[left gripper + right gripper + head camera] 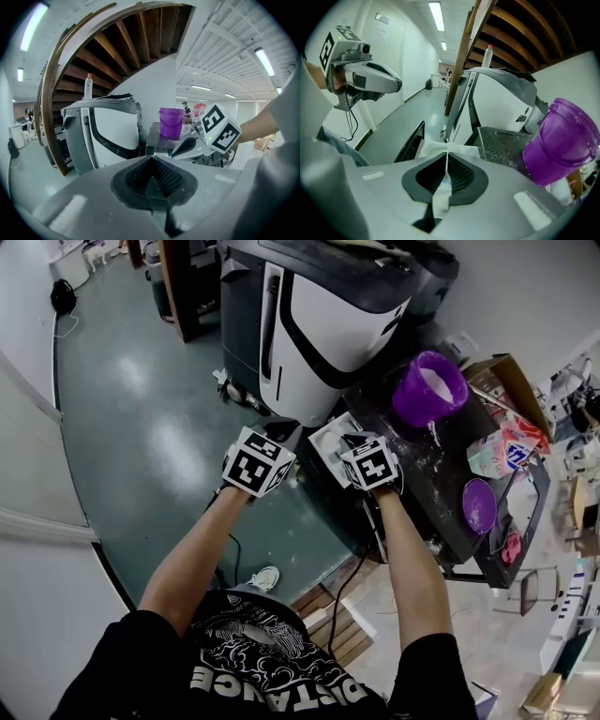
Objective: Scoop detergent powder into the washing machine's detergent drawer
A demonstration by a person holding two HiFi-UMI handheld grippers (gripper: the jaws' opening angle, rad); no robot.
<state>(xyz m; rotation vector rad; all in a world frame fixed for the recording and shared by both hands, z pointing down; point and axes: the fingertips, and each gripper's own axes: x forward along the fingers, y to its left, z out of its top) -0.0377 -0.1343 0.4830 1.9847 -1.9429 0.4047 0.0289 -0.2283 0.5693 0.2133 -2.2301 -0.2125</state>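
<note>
Our right gripper point(446, 174) has its jaws pressed together on a thin white piece point(447, 161), seen edge-on low in the middle of the right gripper view. That piece runs forward to a white tray point(461, 150) just beyond the jaws. We cannot tell whether the piece is a scoop handle or a wall of the tray itself. We judge that the tray is the detergent drawer.

Our left gripper point(152, 180) has its 2 jaws closed on nothing. In the head view it hangs just left of the right one, over the floor.

The powder point(437, 381) sits in the purple bucket point(429, 388) at the upper right of the head view. The bucket stands on the dark top point(422, 465), which is already speckled with white grains. A purple lid point(479, 505) and a detergent bag point(497, 454) lie further right.

We see 3 risks from here:

- **Twisting in the grip:** the hold is on a very thin edge, so a sideways pull could turn the piece between the pads or slip it free.
- **Knocking the bucket:** it stands close beside the right gripper, at the right of that gripper's view, so a wide swing could tip it.
- **Spilling powder:** any powder carried from bucket to tray would cross the bare top, and a tilt there would add to the spill.
</note>
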